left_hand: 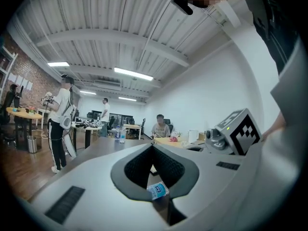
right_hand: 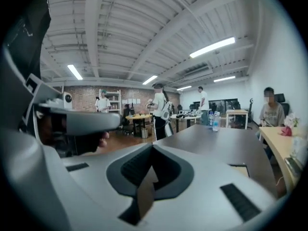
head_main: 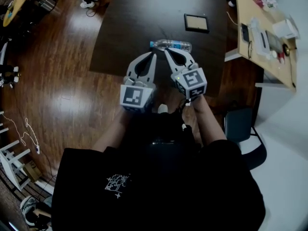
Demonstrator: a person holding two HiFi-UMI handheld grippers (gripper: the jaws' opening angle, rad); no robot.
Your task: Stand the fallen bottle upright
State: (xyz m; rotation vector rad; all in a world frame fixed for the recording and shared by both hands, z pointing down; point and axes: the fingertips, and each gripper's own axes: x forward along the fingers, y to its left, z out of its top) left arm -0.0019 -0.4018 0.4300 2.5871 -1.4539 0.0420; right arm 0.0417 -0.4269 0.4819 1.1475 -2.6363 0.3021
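Left jaws: the left gripper [left_hand: 153, 146] has its two jaws together at the tips, with nothing clamped. Its own view shows a piece of blue label through the opening behind the tips.
Right jaws: the right gripper [right_hand: 153, 146] also has its jaws together and holds nothing. Only dark tabletop shows past them in its own view, with no bottle in sight.
Tips to bottle: in the head view the left gripper [head_main: 153, 55] points at the cap end, and the right gripper [head_main: 167, 51] points at the neck and shoulder. Both sets of tips are just beside the bottle, and contact cannot be told.
Bottle: the bottle [head_main: 171, 44] is clear with a blue label [left_hand: 158, 190] and lies on its side on the dark table [head_main: 144, 13], close to the near edge.
Long axis: it runs left to right across the head view, square to the way both grippers point. The blue cap [head_main: 152, 44] is at the left and the base at the right.
Nearer hand: neither is clearly closer. The right tips face the body, so that hand looks better placed for a grasp.
Judgement for the next move: the jaws must part first. Each pair seems to spread along the bottle's length, so a roll of the wrist would likely be needed to span its width.
Risk: a closed tip could nudge the round bottle, which may roll towards the table's edge.
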